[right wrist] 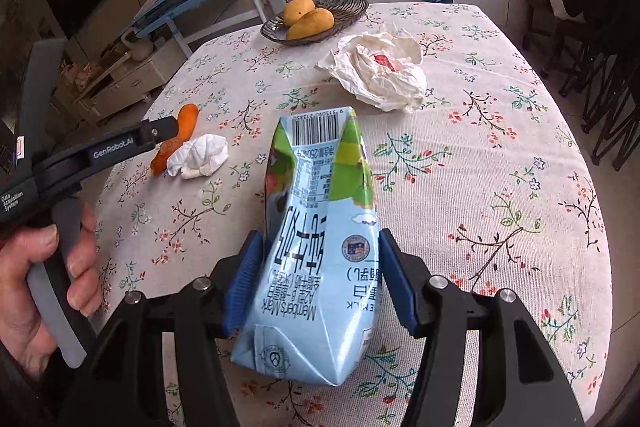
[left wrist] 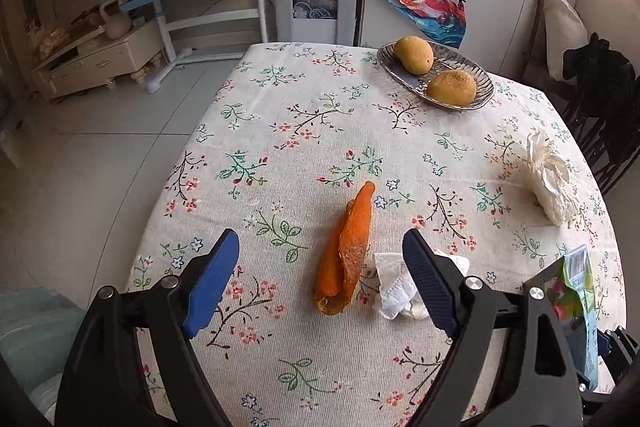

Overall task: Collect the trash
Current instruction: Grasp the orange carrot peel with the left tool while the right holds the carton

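Observation:
An orange fruit peel lies on the floral tablecloth between the wide-apart fingers of my left gripper, which is open and touches nothing. A crumpled white tissue sits beside the peel, against the right finger. My right gripper is shut on a crushed blue milk carton, its blue pads pressing both sides, with the carton's barcode end pointing away. In the right wrist view the left gripper hovers over the peel and tissue. A big crumpled white wrapper lies further back.
A dark oval dish with two mangoes stands at the table's far side. The table's left edge drops to a tiled floor. Dark chairs stand to the right. A person's hand grips the left gripper's handle.

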